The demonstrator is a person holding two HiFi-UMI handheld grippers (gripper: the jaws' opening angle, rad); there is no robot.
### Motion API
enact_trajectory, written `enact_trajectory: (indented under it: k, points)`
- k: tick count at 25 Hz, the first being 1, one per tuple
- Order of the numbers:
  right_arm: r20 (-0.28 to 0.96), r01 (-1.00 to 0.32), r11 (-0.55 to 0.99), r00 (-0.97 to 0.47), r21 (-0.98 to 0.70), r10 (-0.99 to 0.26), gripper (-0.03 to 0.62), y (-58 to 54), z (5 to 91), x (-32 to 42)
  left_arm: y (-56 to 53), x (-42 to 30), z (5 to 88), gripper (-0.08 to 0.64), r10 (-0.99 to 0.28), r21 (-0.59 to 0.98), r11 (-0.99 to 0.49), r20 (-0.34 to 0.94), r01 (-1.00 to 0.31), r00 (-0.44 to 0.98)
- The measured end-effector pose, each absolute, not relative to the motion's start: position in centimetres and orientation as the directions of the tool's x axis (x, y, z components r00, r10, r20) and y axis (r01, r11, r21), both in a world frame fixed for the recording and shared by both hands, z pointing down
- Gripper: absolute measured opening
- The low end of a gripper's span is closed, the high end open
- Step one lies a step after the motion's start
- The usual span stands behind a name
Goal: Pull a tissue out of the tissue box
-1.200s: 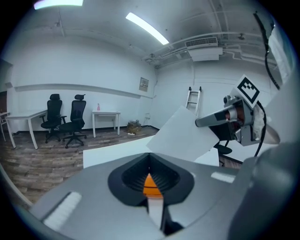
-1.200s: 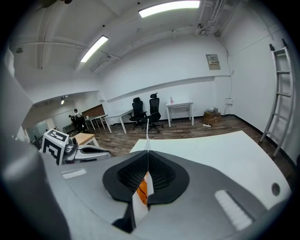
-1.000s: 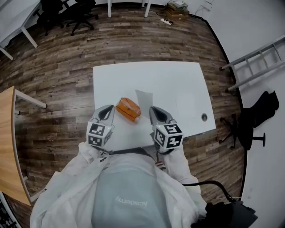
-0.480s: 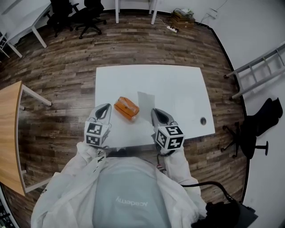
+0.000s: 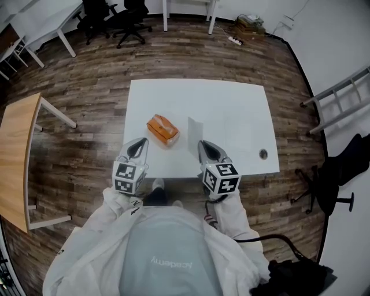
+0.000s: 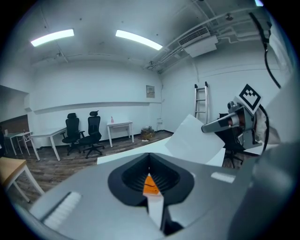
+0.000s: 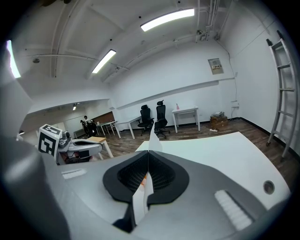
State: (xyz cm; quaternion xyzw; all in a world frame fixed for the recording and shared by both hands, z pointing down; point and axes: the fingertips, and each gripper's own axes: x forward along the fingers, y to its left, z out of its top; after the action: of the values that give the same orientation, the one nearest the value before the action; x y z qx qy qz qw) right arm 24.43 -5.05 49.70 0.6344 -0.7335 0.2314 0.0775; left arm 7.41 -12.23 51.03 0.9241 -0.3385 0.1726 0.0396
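The orange tissue box lies on the white table, left of its middle. My right gripper is shut on a white tissue, which stands up from the jaw tips, right of the box and apart from it. In the right gripper view the tissue rises from the shut jaws of the right gripper. My left gripper hangs at the table's near edge, in front of the box, with its jaws together on nothing. Through the left gripper the box shows, with the tissue at right.
A round cable hole sits near the table's right front corner. A wooden table stands at left, office chairs at the back, a ladder and a black chair at right.
Both grippers have drawn back from over the table to its near edge. The tissue went with the right gripper and now stands farther from the box.
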Motion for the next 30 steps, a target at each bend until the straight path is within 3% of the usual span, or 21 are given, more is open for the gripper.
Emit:
enact_trajectory:
  k: [30]
  points:
    - [0.384,-0.954,0.108,-0.213,-0.278,-0.898,0.0,-3.2,50.7,24.0,-7.9,6.6,49.6,0.0,-0.635,-0.025,-0.743,0.343,-0.669,0.693]
